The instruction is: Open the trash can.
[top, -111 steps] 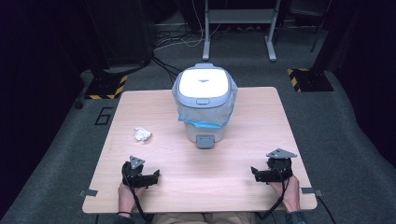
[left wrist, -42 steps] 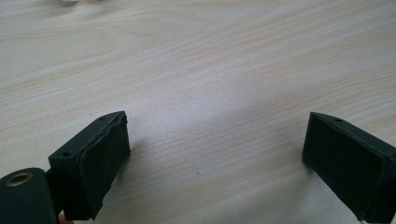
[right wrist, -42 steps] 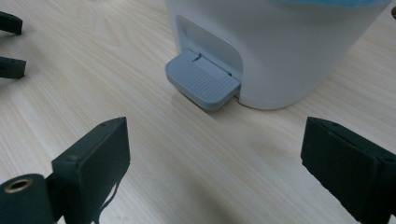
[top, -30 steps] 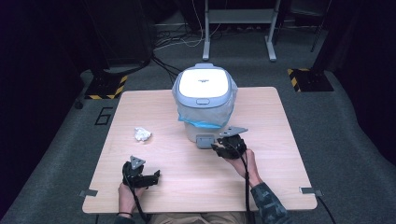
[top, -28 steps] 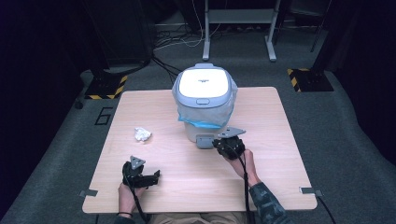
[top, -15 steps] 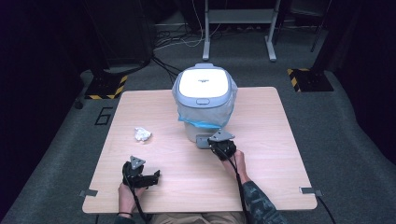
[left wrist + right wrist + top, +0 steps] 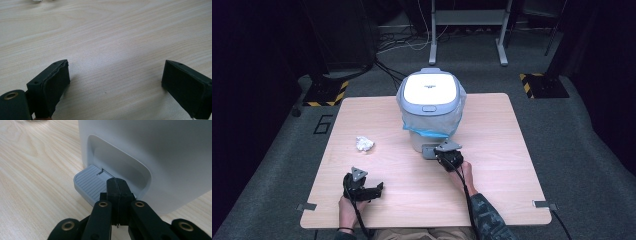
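Right gripper (image 7: 117,185): fingers pressing together, empty, over the ribbed grey plastic pedal (image 7: 88,183) of the white bin (image 7: 430,107).
Left gripper (image 7: 117,87): fingers standing apart, resting on the pale wooden worktop (image 7: 120,37).

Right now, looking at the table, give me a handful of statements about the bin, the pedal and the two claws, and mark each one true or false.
1. The right claw has its jaws shut, over the grey pedal. True.
2. The left claw is shut. False: its jaws stand wide apart over bare table.
3. The bin has its lid open. False: the white lid lies closed on top.
4. A crumpled white wad lies on the table to the left of the bin. True.
5. The left claw holds the wad. False: nothing sits between its jaws.
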`<state>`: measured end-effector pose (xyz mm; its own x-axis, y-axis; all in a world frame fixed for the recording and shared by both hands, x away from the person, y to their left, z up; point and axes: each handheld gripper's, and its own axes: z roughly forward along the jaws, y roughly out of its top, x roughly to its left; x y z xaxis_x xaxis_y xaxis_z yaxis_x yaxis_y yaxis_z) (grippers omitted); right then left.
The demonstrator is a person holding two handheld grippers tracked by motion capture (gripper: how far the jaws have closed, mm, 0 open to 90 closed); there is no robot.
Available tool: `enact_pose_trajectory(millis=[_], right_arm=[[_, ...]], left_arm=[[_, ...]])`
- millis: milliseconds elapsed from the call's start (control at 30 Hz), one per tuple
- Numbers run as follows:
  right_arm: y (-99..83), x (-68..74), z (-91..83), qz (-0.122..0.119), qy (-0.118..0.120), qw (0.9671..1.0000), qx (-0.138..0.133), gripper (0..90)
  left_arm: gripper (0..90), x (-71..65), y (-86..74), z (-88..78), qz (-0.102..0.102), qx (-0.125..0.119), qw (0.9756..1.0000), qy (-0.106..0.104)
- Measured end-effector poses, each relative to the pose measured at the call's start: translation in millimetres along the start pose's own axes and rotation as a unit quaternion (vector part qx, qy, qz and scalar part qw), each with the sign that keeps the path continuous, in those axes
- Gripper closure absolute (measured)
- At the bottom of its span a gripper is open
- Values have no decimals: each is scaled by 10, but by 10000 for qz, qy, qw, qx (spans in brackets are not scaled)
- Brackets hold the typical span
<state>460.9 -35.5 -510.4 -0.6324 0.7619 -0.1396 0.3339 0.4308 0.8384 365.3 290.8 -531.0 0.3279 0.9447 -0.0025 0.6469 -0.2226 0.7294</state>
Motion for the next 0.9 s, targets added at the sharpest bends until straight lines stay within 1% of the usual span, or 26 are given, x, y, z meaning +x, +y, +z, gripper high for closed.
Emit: enact_pose_trajectory(millis=[33,67,167,233,300,333,400,433,467,567,600,733,767,800,833,900], right_arm=[[-4,8,1,-26,8,10000,-5,900],[-11,18,6,-152,-40,9999,-27,900],[-24,46,7,-268,-119,9996,-31,900],[-48,55,11,-279,-155,9995,-85,900],[-59,65,14,-286,-133,9994,-129,900],[-64,79,17,-393,-253,9988,-120,900],[-67,87,16,-397,-265,9988,-111,900],[-76,91,17,-354,-253,9990,-122,900],[-85,85,16,-402,-267,9988,-108,900],[-92,92,25,-400,-248,9988,-148,900],[-98,96,27,-367,-247,9989,-134,900],[-101,90,36,-455,-257,9986,-87,900],[-107,89,51,-428,-237,9988,-29,900],[-113,84,59,-476,-218,9986,0,900],[-116,92,66,-427,-219,9988,86,900],[-109,103,80,-488,-208,9985,133,900]], left_arm=[[77,0,0,0,-2,-2,10000,0],[78,0,0,-1,-1,-2,10000,2],[79,0,-1,-1,-2,-4,10000,2],[80,-1,-1,-1,0,-5,10000,1],[80,0,-1,-2,3,-6,10000,-1],[82,-1,-1,-2,6,-7,10000,-1],[82,-1,-1,-2,2,-10,10000,-2],[83,-2,-2,-2,3,-12,10000,-1],[83,-2,-2,-2,3,-11,10000,-2],[85,-2,-2,-3,7,-12,10000,-5],[85,-2,-2,-3,7,-13,10000,-5],[87,-2,-2,-3,8,-12,10000,-6],[89,-2,-2,-4,11,-14,10000,-10],[89,-2,-2,-4,16,-15,10000,-12],[90,-3,-3,-5,14,-13,10000,-13],[90,-3,-3,-5,12,-15,10000,-14]])
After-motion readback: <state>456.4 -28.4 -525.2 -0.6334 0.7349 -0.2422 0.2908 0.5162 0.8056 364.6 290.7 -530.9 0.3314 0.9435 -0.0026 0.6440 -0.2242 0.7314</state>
